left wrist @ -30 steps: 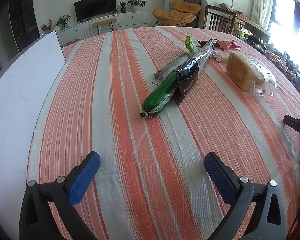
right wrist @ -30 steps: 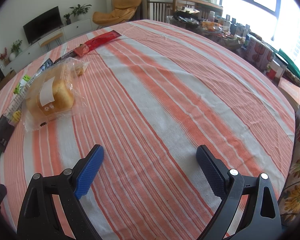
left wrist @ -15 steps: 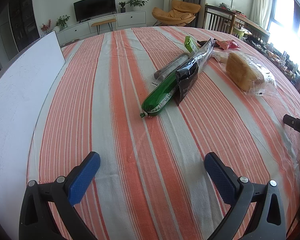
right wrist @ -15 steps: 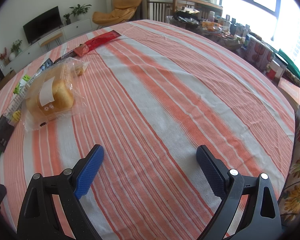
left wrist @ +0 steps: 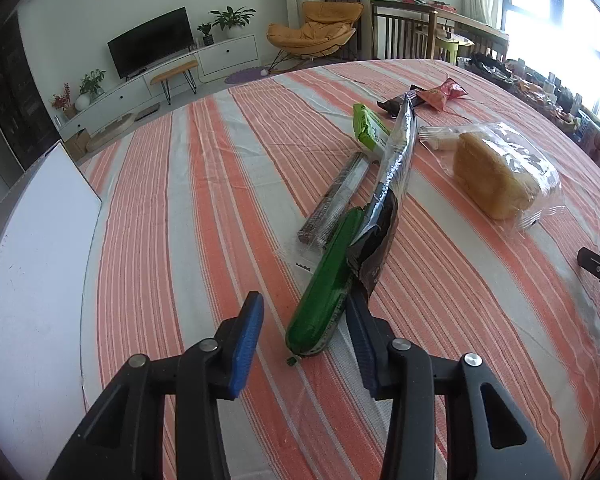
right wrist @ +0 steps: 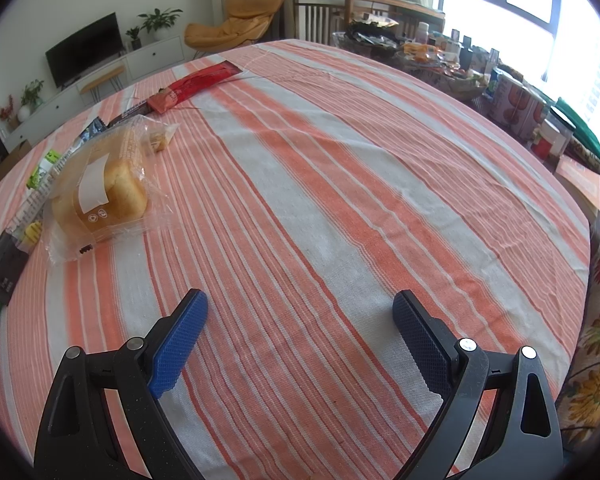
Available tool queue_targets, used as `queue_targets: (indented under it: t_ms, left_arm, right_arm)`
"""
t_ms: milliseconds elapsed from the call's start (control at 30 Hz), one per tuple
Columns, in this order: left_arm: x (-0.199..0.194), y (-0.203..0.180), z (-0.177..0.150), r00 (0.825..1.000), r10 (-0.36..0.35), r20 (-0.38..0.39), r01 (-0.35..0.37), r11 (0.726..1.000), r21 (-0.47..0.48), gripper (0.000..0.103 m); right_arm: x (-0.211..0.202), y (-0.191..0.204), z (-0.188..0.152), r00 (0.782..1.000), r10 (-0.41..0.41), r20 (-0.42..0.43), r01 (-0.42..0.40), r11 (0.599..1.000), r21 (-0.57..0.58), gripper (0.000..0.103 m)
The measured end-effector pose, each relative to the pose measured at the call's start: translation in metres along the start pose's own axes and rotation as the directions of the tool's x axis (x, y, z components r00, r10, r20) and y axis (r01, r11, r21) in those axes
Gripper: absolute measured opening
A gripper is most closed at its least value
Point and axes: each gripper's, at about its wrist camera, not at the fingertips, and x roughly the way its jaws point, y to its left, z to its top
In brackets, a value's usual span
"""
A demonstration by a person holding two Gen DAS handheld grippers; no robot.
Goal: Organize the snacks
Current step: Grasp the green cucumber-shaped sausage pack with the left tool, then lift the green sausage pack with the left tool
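— What's the surface and room?

— I see an orange-striped tablecloth (left wrist: 204, 208); TV (left wrist: 150, 46) at eleven o'clock, orange chair (left wrist: 314, 30) at twelve.

— What changed?

— My left gripper (left wrist: 304, 334) came forward to the green sausage pack (left wrist: 328, 284), jaws just narrowing round its near end; I can't tell if they pinch it. Bagged bread (left wrist: 496, 176) lies at two o'clock.

— Right gripper (right wrist: 300, 330)?

— Spread wide, empty, unmoved.
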Motion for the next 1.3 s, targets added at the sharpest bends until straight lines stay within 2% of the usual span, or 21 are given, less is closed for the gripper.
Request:
queue_targets:
  t_ms: [133,333,367,400,433,467,633,767,900,933,1000,1133,1200,1300]
  left_arm:
    - [-0.015,-0.004,-0.016,1.0,-0.03,0.003,0.03,1.0,0.001,0.022]
    - [-0.065,-0.004,-0.085,0.997,-0.061,-0.052,0.055,0.993,-0.106,0.024]
    - [-0.07,-0.002,-0.093,0.995,-0.076,-0.066,0.067,0.989,-0.131,0.029]
    - [-0.071,-0.001,-0.099,0.992,-0.1,-0.078,0.087,0.984,-0.154,0.047]
    - [-0.07,0.0,-0.101,0.989,-0.121,-0.086,0.105,0.98,-0.169,0.06]
    - [-0.069,-0.001,-0.101,0.988,-0.126,-0.086,0.11,0.979,-0.169,0.079]
    - [-0.052,0.0,-0.09,0.999,-0.004,-0.049,-0.003,0.989,-0.147,0.08]
    - [-0.054,0.01,-0.093,1.0,0.023,-0.013,-0.025,0.983,-0.184,0.072]
    - [-0.053,0.016,-0.092,0.999,0.043,0.003,-0.041,0.981,-0.191,0.074]
    - [-0.052,0.018,-0.092,0.999,0.048,0.005,-0.046,0.979,-0.197,0.075]
    - [-0.048,0.025,-0.091,0.998,0.061,0.005,-0.059,0.974,-0.219,0.086]
    - [-0.043,0.028,-0.089,0.997,0.077,-0.002,-0.076,0.971,-0.228,0.093]
    - [-0.041,0.03,-0.089,0.997,0.075,-0.013,-0.076,0.968,-0.239,0.101]
    - [-0.039,0.029,-0.089,0.997,0.079,-0.021,-0.082,0.967,-0.24,0.103]
  right_arm:
    - [0.0,0.0,0.0,1.0,0.0,0.0,0.0,1.0,0.0,0.096]
    - [0.0,0.0,0.0,1.0,0.0,0.0,0.0,1.0,0.0,0.096]
    - [0.0,0.0,0.0,1.0,0.0,0.0,0.0,1.0,0.0,0.096]
    - [0.0,0.0,0.0,1.0,0.0,0.0,0.0,1.0,0.0,0.096]
    - [0.0,0.0,0.0,1.0,0.0,0.0,0.0,1.0,0.0,0.096]
    - [0.0,0.0,0.0,1.0,0.0,0.0,0.0,1.0,0.0,0.096]
    - [0.0,0.0,0.0,1.0,0.001,0.0,-0.001,1.0,-0.001,0.096]
    - [0.0,0.0,0.001,1.0,0.001,0.0,-0.001,1.0,-0.001,0.096]
    - [0.0,0.0,0.001,1.0,0.001,0.0,-0.001,1.0,-0.001,0.096]
    - [0.0,0.0,0.001,1.0,0.001,0.0,-0.001,1.0,-0.001,0.096]
    - [0.0,0.0,0.001,1.0,0.001,0.0,-0.001,1.0,-0.001,0.096]
    - [0.0,0.0,0.001,1.0,0.001,0.0,-0.001,1.0,-0.001,0.096]
    - [0.0,0.0,0.001,1.0,0.001,0.0,-0.001,1.0,-0.001,0.096]
    - [0.0,0.0,0.001,1.0,0.001,0.0,-0.001,1.0,-0.001,0.096]
